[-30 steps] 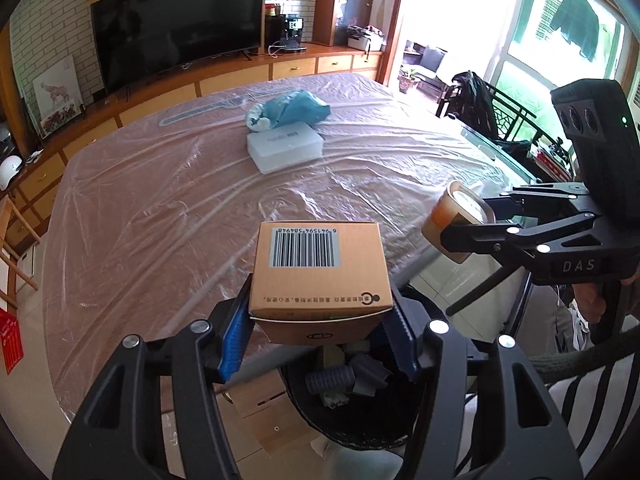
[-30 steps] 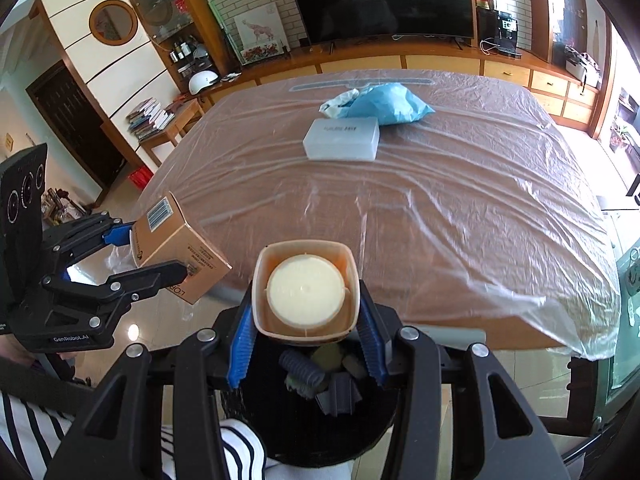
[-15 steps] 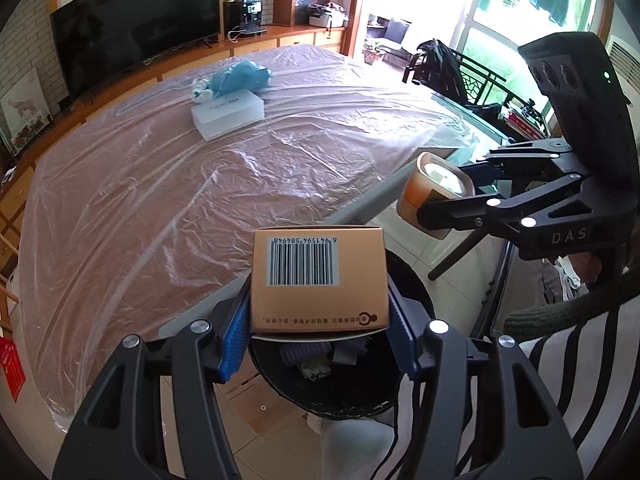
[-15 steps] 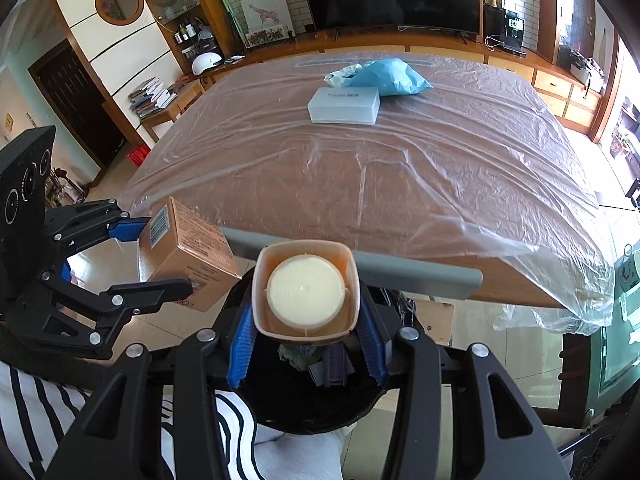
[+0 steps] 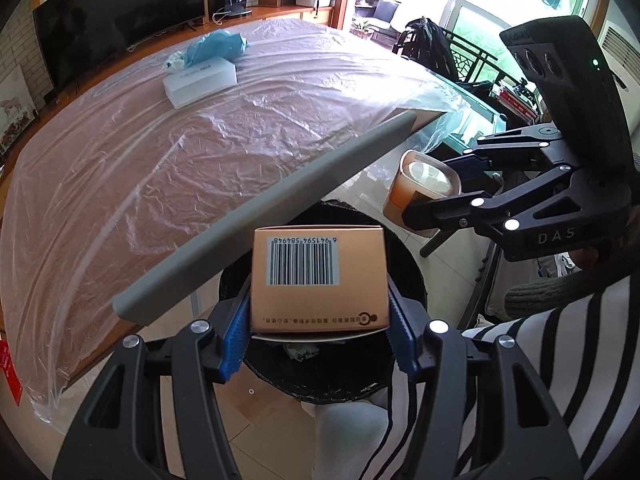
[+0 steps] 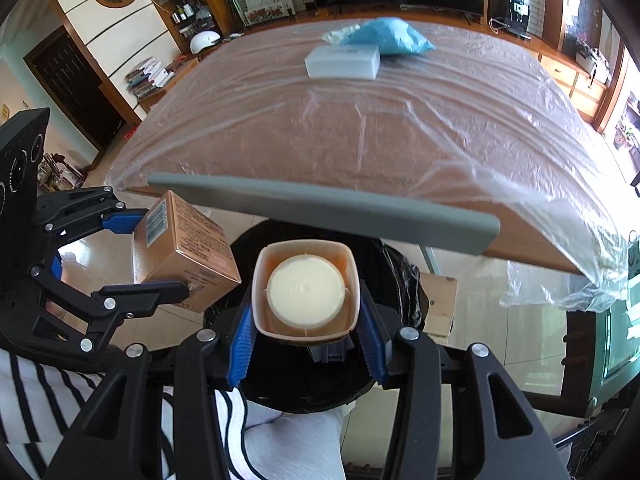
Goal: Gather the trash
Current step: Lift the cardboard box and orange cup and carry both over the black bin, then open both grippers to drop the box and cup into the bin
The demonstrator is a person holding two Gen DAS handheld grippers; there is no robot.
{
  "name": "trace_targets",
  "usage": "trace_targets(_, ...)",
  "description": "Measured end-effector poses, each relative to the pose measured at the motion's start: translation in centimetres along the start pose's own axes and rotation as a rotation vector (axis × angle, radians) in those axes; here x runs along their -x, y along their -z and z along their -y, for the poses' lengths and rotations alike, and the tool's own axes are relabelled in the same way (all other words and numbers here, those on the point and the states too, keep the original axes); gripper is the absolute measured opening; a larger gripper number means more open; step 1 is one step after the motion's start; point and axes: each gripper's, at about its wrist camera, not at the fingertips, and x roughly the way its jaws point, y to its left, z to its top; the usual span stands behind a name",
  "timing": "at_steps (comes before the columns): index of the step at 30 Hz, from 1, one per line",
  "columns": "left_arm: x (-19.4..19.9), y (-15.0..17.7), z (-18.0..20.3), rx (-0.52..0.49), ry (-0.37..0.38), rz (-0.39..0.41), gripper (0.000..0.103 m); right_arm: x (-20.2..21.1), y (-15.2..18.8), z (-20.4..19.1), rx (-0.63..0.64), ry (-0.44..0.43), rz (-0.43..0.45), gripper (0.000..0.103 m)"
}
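Note:
My left gripper is shut on a tan cardboard box with a barcode, held over the black trash bin on the floor by the table edge. My right gripper is shut on an orange plastic cup with a cream lid, also above the bin. In the left wrist view the right gripper holds the cup to the right. In the right wrist view the left gripper holds the box to the left. Trash lies in the bin.
The table, covered in clear plastic sheet, bears a white box and a blue bag at its far side. A grey bar runs along the near table edge above the bin. A person's striped sleeve and leg are close by.
Both grippers have sunk and drawn back from over the table edge to above the bin. The box and cup stay gripped. More of the bin's rim shows beneath them.

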Motion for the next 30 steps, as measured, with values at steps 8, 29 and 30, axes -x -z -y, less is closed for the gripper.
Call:
trace_targets(8, -1.8, 1.1, -0.2, 0.01, -0.014, -0.057, 0.059, -2.1, 0.9, 0.2, 0.011, 0.009, -0.054, 0.045)
trace_targets(29, -5.9, 2.1, -1.5, 0.011, -0.063, -0.139, 0.059, -6.1, 0.6, -0.4, 0.014, 0.03, -0.113, 0.045)
trace_targets(30, -6.2, 2.0, -1.5, 0.009, -0.064, -0.142, 0.059, -6.4, 0.5, -0.3, 0.013, 0.035, -0.116, 0.045)
